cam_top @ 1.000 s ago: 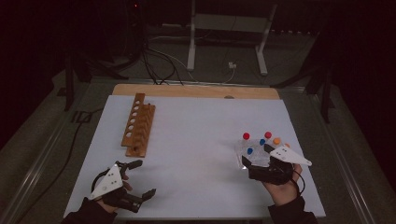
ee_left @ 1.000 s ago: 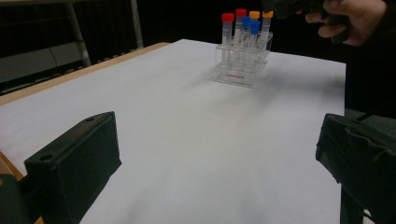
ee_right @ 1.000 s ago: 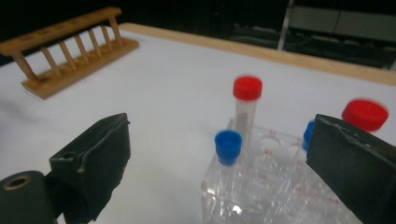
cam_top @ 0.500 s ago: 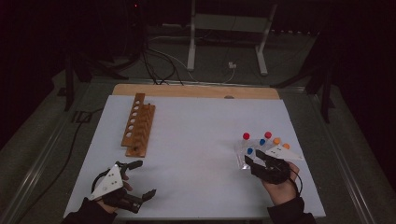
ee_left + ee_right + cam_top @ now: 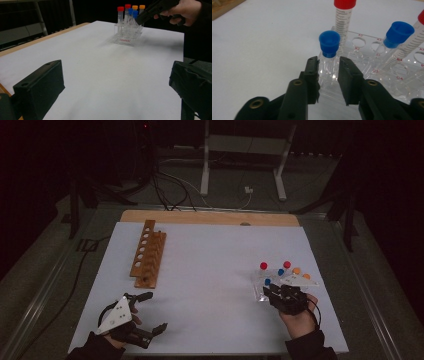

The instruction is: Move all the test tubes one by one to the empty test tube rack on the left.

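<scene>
Six capped tubes stand in the clear rack (image 5: 260,287) at about 4 o'clock on the desk (image 5: 210,270): two red, two blue, two orange. The right tool (image 5: 270,292) has just been closing its jaws, and in the right gripper view they sit on either side of the nearest blue tube (image 5: 329,53), just below its cap, pads (image 5: 314,72) at or very near the clear wall. It looks clenched on that tube, which stands upright in its hole, not yet lifted.

At about 10 o'clock the wooden rack (image 5: 148,253) shows a row of holes, none with a tube as far as can be seen. My reading is that the tubes are to go across into it, so the work is at its very start: first grasp made, no tube moved, all six left.

Near 7 o'clock the left tool (image 5: 150,312) rests on the desk with jaws spread wide and nothing between them, well apart from both racks.
</scene>
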`<state>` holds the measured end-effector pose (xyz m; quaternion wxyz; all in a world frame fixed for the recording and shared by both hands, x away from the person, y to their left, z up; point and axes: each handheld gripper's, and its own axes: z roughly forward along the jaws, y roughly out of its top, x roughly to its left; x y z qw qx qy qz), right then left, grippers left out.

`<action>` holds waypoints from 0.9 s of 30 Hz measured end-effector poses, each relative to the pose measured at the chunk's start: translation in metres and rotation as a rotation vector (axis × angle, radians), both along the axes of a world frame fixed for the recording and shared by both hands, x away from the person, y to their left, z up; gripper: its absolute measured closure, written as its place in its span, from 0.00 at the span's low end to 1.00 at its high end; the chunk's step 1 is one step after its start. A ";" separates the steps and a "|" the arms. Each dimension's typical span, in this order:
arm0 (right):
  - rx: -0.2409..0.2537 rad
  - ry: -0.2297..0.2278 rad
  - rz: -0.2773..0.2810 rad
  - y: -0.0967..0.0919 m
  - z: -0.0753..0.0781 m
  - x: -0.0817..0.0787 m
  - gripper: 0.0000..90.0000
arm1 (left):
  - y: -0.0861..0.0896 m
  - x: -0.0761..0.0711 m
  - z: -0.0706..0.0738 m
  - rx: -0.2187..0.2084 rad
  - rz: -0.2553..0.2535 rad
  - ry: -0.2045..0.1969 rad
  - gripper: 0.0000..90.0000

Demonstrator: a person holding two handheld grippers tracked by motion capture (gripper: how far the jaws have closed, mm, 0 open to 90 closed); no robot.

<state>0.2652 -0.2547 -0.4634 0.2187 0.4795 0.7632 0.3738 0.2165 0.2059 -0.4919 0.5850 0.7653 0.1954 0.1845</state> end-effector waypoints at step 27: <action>-0.092 -0.021 0.029 0.008 0.022 0.003 0.85 | 0.000 0.000 0.001 0.002 0.010 0.001 0.01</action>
